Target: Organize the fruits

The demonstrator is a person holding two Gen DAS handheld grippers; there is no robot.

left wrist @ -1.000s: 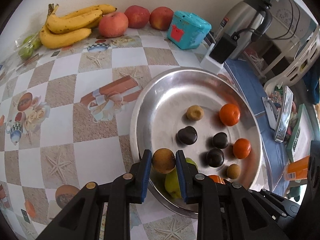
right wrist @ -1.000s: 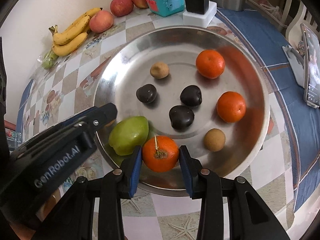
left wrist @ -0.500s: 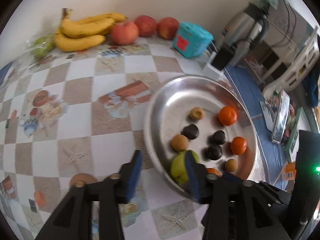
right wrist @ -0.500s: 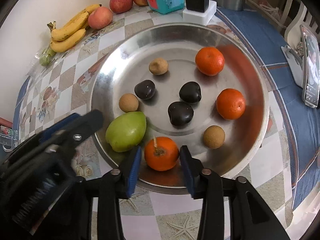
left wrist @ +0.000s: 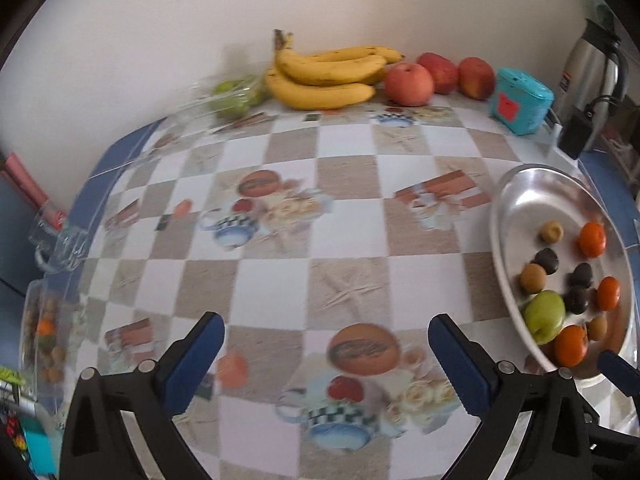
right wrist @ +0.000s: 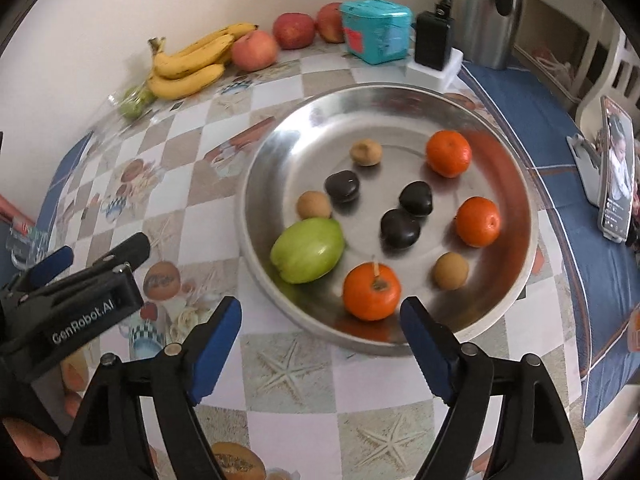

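The round metal tray (right wrist: 516, 184) fills the centre and right of the right wrist view; it is shiny steel with a raised rim and a flat bottom. On it lie three orange mandarins (right wrist: 372, 291), smooth and round, the lowest one with a short stalk. Beside that one, toward the left, lies a green fruit (right wrist: 308, 249), oval with a smooth skin. In the middle of the tray are three dark fruits (right wrist: 400, 229), almost black and glossy, and around them three small brown fruits (right wrist: 451, 271) with a dull, rough skin.

The right gripper (right wrist: 320, 334) is at the lower edge of this view, its blue-padded jaws spread wide and holding nothing, just before the near rim of the tray. The left gripper (left wrist: 326, 346) is also wide apart and empty, over the checked tablecloth (left wrist: 280, 280), which is glossy plastic with printed cups, starfish and fruit. Its black body shows at the lower left of the right wrist view with the white writing "GenRobot.AI".

At the upper part of the frame, along the wall, lie a bunch of yellow bananas (right wrist: 192, 66), three red apples (right wrist: 254, 51) and a teal plastic box (right wrist: 376, 30) with a red label. The writing on that label cannot be read. Behind the box stands a steel kettle (right wrist: 484, 12).
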